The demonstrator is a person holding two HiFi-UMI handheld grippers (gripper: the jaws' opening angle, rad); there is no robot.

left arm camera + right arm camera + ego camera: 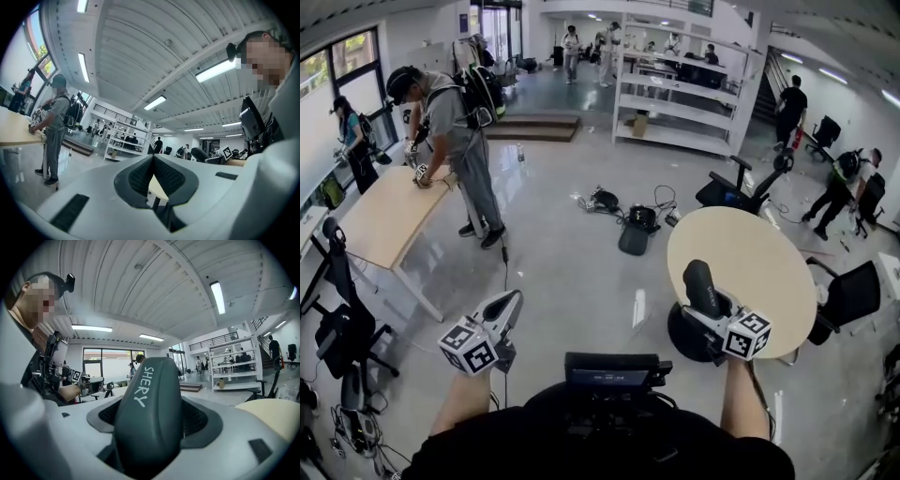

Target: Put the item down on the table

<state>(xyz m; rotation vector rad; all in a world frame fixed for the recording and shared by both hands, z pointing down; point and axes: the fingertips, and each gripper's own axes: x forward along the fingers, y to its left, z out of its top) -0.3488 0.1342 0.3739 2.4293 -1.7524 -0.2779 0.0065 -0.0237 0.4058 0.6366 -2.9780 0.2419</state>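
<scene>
A dark grey oblong case (701, 284) with white lettering stands upright between the jaws of my right gripper (705, 298), which is shut on it. It hangs over the near left edge of the round beige table (759, 253), above the top. In the right gripper view the case (150, 413) fills the space between the pads, and the table (276, 416) shows at the lower right. My left gripper (514, 302) is held over the floor at the lower left. Its pads meet at the tips with nothing in them, as the left gripper view shows (153, 161).
A person (455, 131) works at a rectangular wooden table (384, 211) on the left. Black office chairs (848, 295) (337, 319) stand at the right and left edges. A bag and cables (633, 230) lie on the floor ahead. White shelving (675, 94) stands at the back.
</scene>
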